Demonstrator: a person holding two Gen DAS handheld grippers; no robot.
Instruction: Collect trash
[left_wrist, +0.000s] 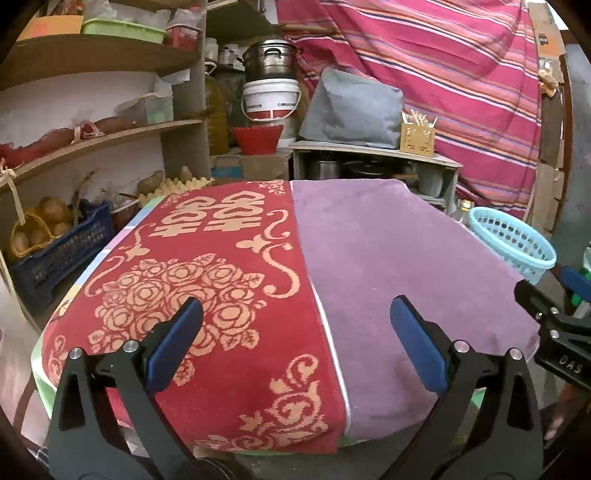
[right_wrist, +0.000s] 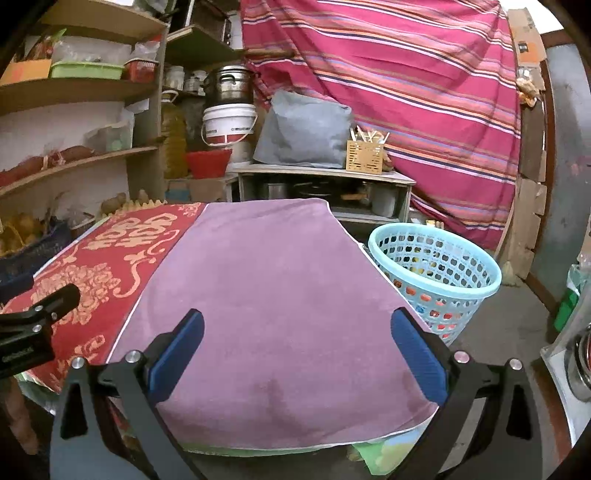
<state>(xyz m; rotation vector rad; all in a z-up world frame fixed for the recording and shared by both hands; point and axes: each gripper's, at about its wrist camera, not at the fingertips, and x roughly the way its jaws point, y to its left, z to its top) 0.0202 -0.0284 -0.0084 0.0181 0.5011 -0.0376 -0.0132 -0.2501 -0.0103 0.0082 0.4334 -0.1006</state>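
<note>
Trash is nowhere visible on the worktop (right_wrist: 258, 452); what can be seen of it sits as coloured scraps inside the pale blue basket (right_wrist: 436, 273), which stands on the floor at about two o'clock from the right gripper (right_wrist: 297, 354) and at the three o'clock edge of the left-wrist view. Both grippers hover above the cloths with jaws spread wide and nothing between them; the left gripper (left_wrist: 297, 345) is over the seam where the two towels meet.

Judging by that, the step in hand is a last sweep for leftovers. To do it well, I would scan the towel folds and the worktop's far edge at twelve o'clock before lowering anything, and keep the jaws wide so the pads do not snag the pile.

The red towel (left_wrist: 207, 295) is terry, woven with orange roses and scrolls. The mauve towel (right_wrist: 266, 302) is plain and soft, with a faint darker patch near its front edge and a thin white hem. The basket is rigid moulded plastic, round and tapered, pierced all over with holes. The gripper pads (right_wrist: 177, 354) are blue, ribbed and rubbery on black frames.
</note>
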